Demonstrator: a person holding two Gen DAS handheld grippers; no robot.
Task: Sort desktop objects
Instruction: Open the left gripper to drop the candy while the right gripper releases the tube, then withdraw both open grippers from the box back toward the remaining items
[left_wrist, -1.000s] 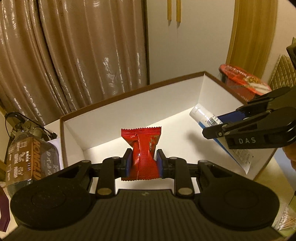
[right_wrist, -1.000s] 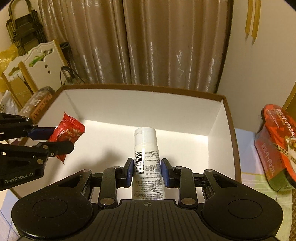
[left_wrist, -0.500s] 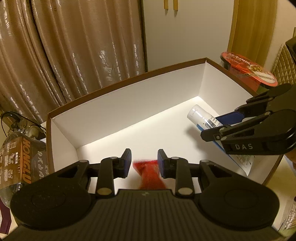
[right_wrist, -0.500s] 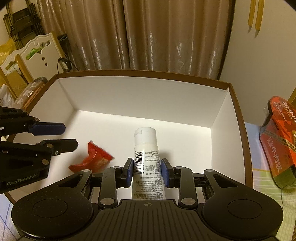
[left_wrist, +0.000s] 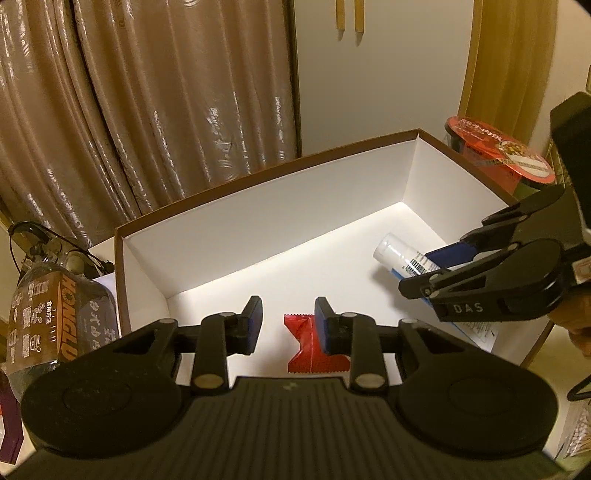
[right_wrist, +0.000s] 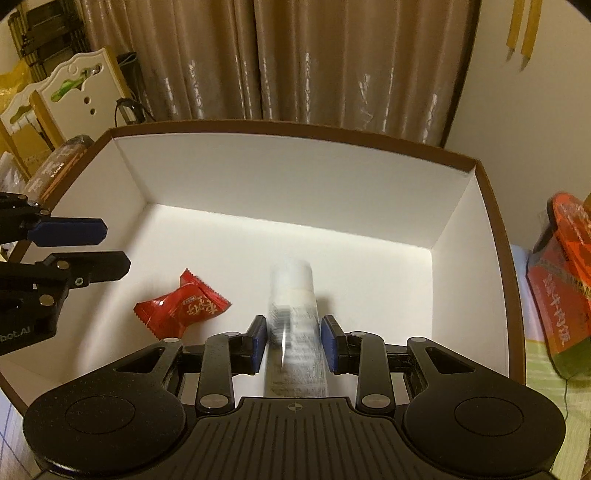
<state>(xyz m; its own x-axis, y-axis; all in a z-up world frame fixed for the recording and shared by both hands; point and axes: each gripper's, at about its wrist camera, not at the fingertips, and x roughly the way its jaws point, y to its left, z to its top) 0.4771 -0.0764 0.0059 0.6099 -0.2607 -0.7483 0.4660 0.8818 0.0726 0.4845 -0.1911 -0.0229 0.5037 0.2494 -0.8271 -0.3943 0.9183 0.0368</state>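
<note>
A red snack packet (left_wrist: 308, 345) lies on the floor of the white box (left_wrist: 258, 229), below my open, empty left gripper (left_wrist: 288, 323). In the right wrist view the packet (right_wrist: 183, 308) lies left of a white tube (right_wrist: 293, 314). The tube is blurred and sits between the pads of my right gripper (right_wrist: 293, 343), whose jaws stand open with a gap on each side. In the left wrist view the tube (left_wrist: 402, 256) shows between the right gripper's fingers (left_wrist: 454, 254). The left gripper (right_wrist: 85, 245) shows at the left of the right wrist view.
The box (right_wrist: 295, 184) has a brown rim and tall white walls. A red-lidded noodle cup (left_wrist: 498, 147) stands right of it, also in the right wrist view (right_wrist: 561, 273). A brown bottle (left_wrist: 55, 306) lies left of the box. Curtains hang behind.
My left gripper opened and the red packet fell to the box floor. My right gripper then opened, and the tube now blurs between its pads.
</note>
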